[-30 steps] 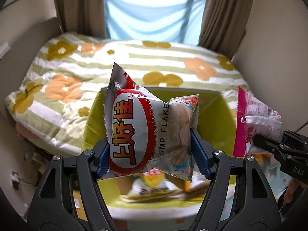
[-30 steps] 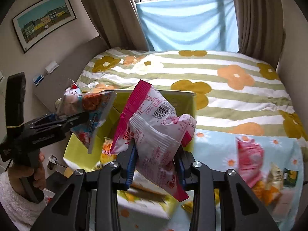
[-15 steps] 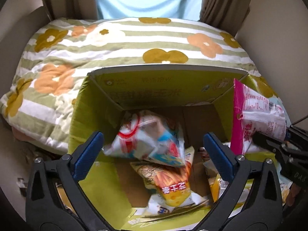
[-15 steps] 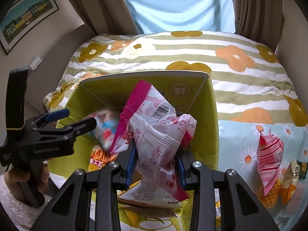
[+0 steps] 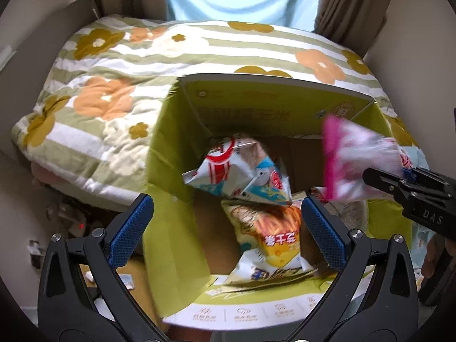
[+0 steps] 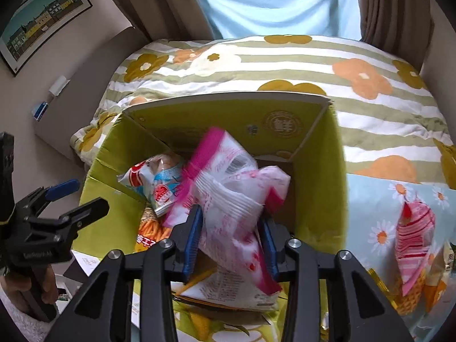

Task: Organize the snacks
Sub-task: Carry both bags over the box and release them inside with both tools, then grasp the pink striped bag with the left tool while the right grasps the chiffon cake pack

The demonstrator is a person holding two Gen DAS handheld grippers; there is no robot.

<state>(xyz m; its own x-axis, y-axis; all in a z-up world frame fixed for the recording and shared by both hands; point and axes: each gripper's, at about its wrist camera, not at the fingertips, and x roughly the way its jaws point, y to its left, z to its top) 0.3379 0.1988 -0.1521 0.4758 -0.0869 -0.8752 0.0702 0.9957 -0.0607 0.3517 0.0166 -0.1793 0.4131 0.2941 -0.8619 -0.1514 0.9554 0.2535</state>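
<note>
An open green cardboard box [image 5: 270, 94] [image 6: 228, 99] stands against the bed. Inside lies the red-and-white shrimp flakes bag [image 5: 239, 171] [image 6: 154, 176], resting on an orange stick-snack bag [image 5: 273, 228] [image 6: 148, 228] and other packets. My left gripper [image 5: 225, 202] [image 6: 82, 196] hangs wide open above the box, with nothing between its pads. My right gripper [image 6: 230, 219] [image 5: 387, 173] holds a pink-and-white snack bag [image 6: 228, 182] [image 5: 353, 159] over the box's right half. Its jaws are opening, the bag is blurred, and the pads still touch it.
A striped quilt with orange and mustard flowers [image 5: 114, 85] covers the bed behind the box. Several loose snack packets [image 6: 413, 233] lie on a daisy-print cloth to the right. A hand [image 6: 45, 287] grips the left tool. Small clutter [image 5: 71, 216] sits on the floor at left.
My left gripper opened and let the shrimp flakes bag drop into the box. Both grippers came lower over the box, and the pink bag went from sharp to blurred in the right jaws.
</note>
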